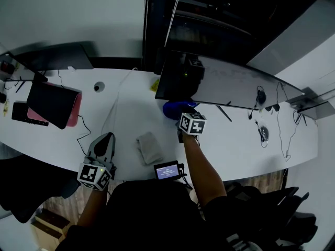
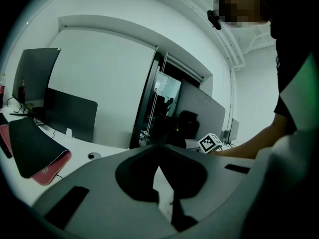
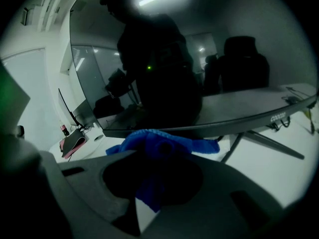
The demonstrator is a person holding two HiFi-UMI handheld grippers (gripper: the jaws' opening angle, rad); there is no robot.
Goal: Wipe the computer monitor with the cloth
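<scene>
The right gripper [image 3: 160, 152] is seen closed on the blue cloth [image 3: 197, 145], a bunch of which is clamped between its jaws while the rest spills out beyond the tips and down beneath them. Directly ahead of this gripper the computer monitor [image 3: 239, 103] is found, its dark screen filling the space above the jaws; the cloth is held up at the screen's lower edge, though whether it is pressed against it cannot be told. From the head view the same cloth [image 1: 174, 109] is seen just in front of the right gripper [image 1: 187, 120], at the foot of the monitor [image 1: 238, 85]. The left gripper [image 2: 159, 148] is held with its jaws brought together and nothing between them; it is kept low over the white desk [image 1: 230, 140], well apart from the monitor. A folded grey cloth [image 1: 149, 147] lies on the desk between the two grippers, to the right of the left gripper [image 1: 104, 140]. A black and pink pad [image 1: 52, 104] lies ahead of that gripper and to its left.
</scene>
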